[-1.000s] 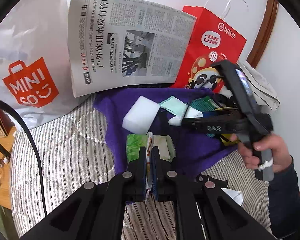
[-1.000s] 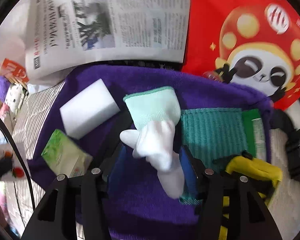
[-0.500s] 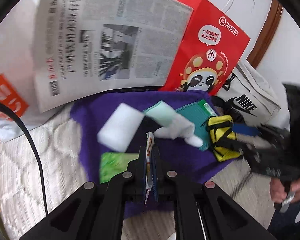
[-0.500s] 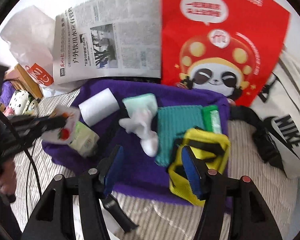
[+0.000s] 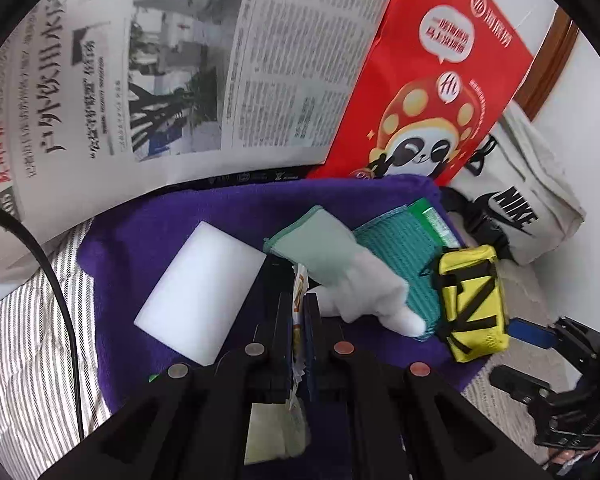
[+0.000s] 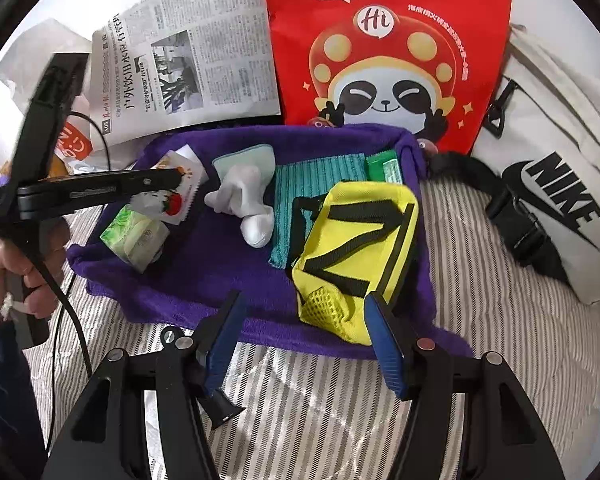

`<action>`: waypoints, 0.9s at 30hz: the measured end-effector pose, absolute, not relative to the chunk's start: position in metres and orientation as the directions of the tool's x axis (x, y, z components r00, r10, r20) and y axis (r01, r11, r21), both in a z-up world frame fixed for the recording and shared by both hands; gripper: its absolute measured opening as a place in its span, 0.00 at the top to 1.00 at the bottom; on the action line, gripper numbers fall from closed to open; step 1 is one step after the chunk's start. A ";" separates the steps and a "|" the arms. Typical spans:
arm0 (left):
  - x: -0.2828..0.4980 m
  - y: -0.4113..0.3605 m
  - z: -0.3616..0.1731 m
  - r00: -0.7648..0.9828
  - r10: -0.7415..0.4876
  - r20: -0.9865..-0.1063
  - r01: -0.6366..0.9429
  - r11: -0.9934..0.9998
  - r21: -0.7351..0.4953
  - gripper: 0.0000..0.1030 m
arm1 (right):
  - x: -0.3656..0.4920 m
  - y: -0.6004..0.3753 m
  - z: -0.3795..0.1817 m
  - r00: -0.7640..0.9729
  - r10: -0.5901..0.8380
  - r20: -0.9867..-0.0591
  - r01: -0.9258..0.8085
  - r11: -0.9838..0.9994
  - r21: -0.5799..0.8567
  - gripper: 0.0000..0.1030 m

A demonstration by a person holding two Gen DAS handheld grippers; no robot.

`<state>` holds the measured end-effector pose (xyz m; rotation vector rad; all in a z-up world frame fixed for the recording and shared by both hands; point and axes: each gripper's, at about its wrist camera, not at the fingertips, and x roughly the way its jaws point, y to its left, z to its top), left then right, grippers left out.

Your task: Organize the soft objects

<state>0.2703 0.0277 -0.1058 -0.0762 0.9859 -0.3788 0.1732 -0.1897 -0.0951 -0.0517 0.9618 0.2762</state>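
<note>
A purple towel (image 6: pixel 204 280) lies on the striped bed and also shows in the left wrist view (image 5: pixel 204 208). On it are a white sponge block (image 5: pixel 200 294), a white-and-mint sock (image 6: pixel 246 192), a teal cloth (image 6: pixel 312 180), a yellow pouch (image 6: pixel 352 248) and a green tissue pack (image 6: pixel 136 236). My left gripper (image 5: pixel 299 304) is shut on a flat white sachet with a red print (image 6: pixel 176 196) and holds it above the towel's left part. My right gripper (image 6: pixel 304 340) is open and empty at the towel's near edge, by the yellow pouch.
A newspaper (image 5: pixel 204 64), a red panda bag (image 6: pixel 384 52) and a white Nike bag (image 6: pixel 556 184) stand along the back. A Miniso bag (image 6: pixel 74 144) is at the left. Striped bedding (image 6: pixel 480 340) surrounds the towel. A cable (image 5: pixel 56 288) hangs at the left.
My left gripper has moved forward over the towel with the sachet. My right gripper has pulled back from the sock to the towel's near edge, still open.
</note>
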 end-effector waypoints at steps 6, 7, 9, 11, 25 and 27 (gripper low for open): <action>0.281 0.023 -0.120 0.468 -0.315 -0.826 0.246 0.944 -0.220 0.91 | 0.169 -0.189 -0.097 0.538 0.220 -0.814 -0.262 0.961 0.086 0.41; 0.281 0.021 -0.120 0.468 -0.308 -0.828 0.249 0.945 -0.211 0.90 | 0.169 -0.189 -0.098 0.538 0.218 -0.814 -0.264 0.961 0.083 0.41; 0.280 0.017 -0.120 0.476 -0.276 -0.835 0.250 0.953 -0.172 0.88 | 0.170 -0.189 -0.100 0.537 0.212 -0.816 -0.263 0.962 0.077 0.41; 0.280 0.014 -0.120 0.477 -0.257 -0.840 0.252 0.956 -0.150 0.88 | 0.170 -0.190 -0.100 0.537 0.214 -0.816 -0.262 0.962 0.079 0.41; 0.252 0.027 -0.104 0.485 -0.145 -0.862 0.218 0.975 -0.041 0.49 | 0.150 -0.189 -0.098 0.532 0.205 -0.821 -0.269 0.961 0.066 0.41; 0.247 0.031 -0.100 0.491 -0.135 -0.861 0.205 0.978 -0.037 0.49 | 0.144 -0.191 -0.095 0.539 0.202 -0.818 -0.268 0.962 0.061 0.41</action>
